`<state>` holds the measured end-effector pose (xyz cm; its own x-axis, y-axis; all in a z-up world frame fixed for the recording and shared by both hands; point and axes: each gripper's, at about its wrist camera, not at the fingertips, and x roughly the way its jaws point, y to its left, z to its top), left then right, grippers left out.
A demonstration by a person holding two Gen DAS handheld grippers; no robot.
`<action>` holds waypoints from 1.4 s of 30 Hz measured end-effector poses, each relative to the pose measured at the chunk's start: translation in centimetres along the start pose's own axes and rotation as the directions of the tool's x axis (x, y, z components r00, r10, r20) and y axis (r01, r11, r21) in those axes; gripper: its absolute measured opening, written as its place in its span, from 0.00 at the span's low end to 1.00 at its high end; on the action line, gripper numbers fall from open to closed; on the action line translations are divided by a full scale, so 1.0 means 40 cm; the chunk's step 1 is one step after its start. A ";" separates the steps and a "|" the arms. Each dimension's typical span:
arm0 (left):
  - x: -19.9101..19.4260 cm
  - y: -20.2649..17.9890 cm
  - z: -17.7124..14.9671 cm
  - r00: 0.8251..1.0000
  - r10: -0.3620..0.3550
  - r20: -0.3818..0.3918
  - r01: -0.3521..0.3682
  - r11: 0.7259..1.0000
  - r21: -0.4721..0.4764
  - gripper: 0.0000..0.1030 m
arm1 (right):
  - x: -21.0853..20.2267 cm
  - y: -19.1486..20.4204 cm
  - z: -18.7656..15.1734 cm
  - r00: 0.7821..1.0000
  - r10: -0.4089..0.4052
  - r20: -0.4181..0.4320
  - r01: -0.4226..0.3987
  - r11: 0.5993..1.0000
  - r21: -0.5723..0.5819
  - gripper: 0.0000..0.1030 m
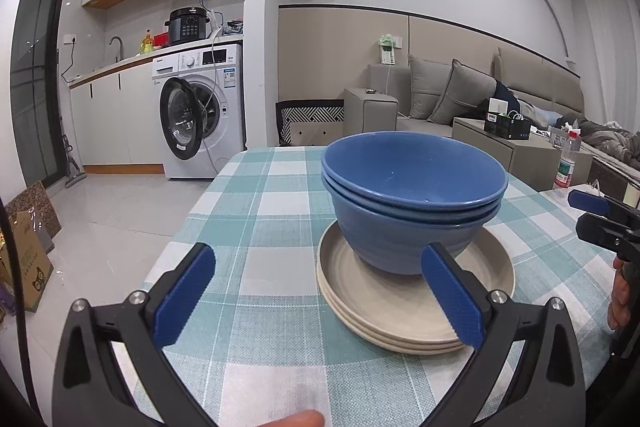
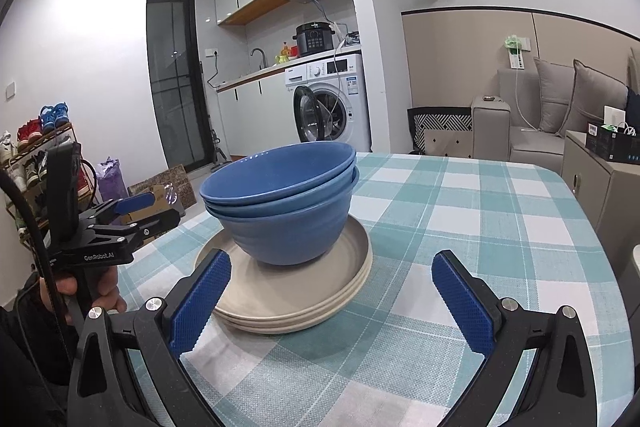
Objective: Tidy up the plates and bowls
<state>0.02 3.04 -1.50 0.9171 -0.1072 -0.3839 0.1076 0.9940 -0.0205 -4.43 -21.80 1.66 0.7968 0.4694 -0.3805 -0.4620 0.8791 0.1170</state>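
The fingers (image 1: 452, 299) of the left gripper (image 1: 320, 291) stand wide apart and hold nothing; the right gripper (image 2: 332, 301) has its fingers (image 2: 200, 303) spread just as wide, also empty. Both hover low over the near part of the counter (image 1: 260, 227), which wears a teal and white checked cloth. In the left wrist view the plates (image 1: 400, 315) lie near the right finger, whose tip overlaps their near edge in the picture, though contact cannot be told. In the right wrist view the plates sit near the left finger. They form a beige stack of about three, flat on the cloth, toward the middle of the counter. On them stand the bowls (image 1: 412, 195), three blue ones nested upright, the top one slightly askew; they rest on the far half of the top plate, leaving its near part bare. Each gripper shows in the other's view: the right one at the right edge, the left one at the left edge with a hand (image 2: 80, 295) around its handle. Far behind, a washer (image 1: 204, 111) with its door ajar stands under a kitchen worktop, and a sofa (image 1: 460, 95) lines the right wall. A bottle (image 1: 566, 163) stands beyond the counter's right edge.
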 end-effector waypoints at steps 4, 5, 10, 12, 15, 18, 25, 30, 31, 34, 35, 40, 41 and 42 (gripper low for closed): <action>0.000 0.003 -0.008 1.000 -0.005 0.005 0.005 1.000 -0.012 1.00 | -0.001 0.015 -0.012 1.000 -0.002 0.008 0.002 0.999 -0.032 0.99; 0.000 0.004 -0.010 1.000 -0.007 0.008 0.007 1.000 -0.014 1.00 | 0.000 0.021 -0.015 1.000 -0.001 0.010 0.001 0.999 -0.042 0.99; -0.003 -0.003 -0.017 1.000 -0.015 0.019 0.015 1.000 -0.001 1.00 | 0.000 0.043 -0.018 1.000 0.004 0.009 -0.003 0.997 -0.082 0.99; -0.001 -0.005 -0.019 1.000 -0.014 0.019 0.014 1.000 0.007 1.00 | -0.001 0.047 -0.018 1.000 0.003 0.010 -0.002 0.996 -0.086 0.99; 0.001 -0.008 -0.021 1.000 -0.019 0.017 0.019 1.000 0.011 1.00 | -0.002 0.048 -0.018 1.000 0.007 0.010 -0.006 0.997 -0.082 0.99; 0.003 -0.009 -0.022 1.000 -0.019 0.016 0.018 1.000 0.016 1.00 | -0.003 0.045 -0.019 1.000 0.010 0.012 -0.009 0.997 -0.078 0.99; 0.003 -0.008 -0.025 1.000 -0.025 0.017 0.025 1.000 0.010 1.00 | -0.005 0.043 -0.019 1.000 0.010 0.015 -0.009 0.997 -0.072 0.99; 0.003 -0.009 -0.027 1.000 -0.027 0.016 0.026 1.000 0.010 1.00 | -0.007 0.050 -0.023 1.000 0.012 0.017 -0.011 0.996 -0.084 0.99; 0.003 -0.009 -0.027 0.999 -0.028 0.015 0.028 1.000 0.010 1.00 | -0.007 0.049 -0.022 1.000 0.012 0.018 -0.010 0.997 -0.083 0.99; 0.002 -0.010 -0.027 0.999 -0.027 0.017 0.027 1.000 0.010 1.00 | -0.006 0.048 -0.022 1.000 0.013 0.018 -0.011 0.997 -0.078 0.99; 0.002 -0.009 -0.026 0.999 -0.031 0.015 0.031 1.000 0.006 1.00 | -0.006 0.049 -0.022 1.000 0.013 0.019 -0.012 0.997 -0.076 0.99; -0.002 -0.010 -0.026 0.999 -0.033 0.020 0.033 0.999 0.005 1.00 | -0.006 0.048 -0.021 1.000 0.013 0.017 -0.012 0.997 -0.077 0.99; -0.001 -0.011 -0.025 0.999 -0.033 0.020 0.033 0.999 0.004 1.00 | -0.005 0.049 -0.022 1.000 0.013 0.017 -0.012 0.997 -0.077 0.99; 0.000 -0.010 -0.025 0.999 -0.034 0.019 0.034 0.999 0.004 1.00 | -0.006 0.048 -0.022 1.000 0.013 0.017 -0.011 0.997 -0.077 0.99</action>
<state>-0.41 2.66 -2.42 0.9201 -0.1415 -0.3652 0.1402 0.9897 -0.0301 -5.85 -20.29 1.19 0.7975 0.4819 -0.3630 -0.4997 0.8647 0.0501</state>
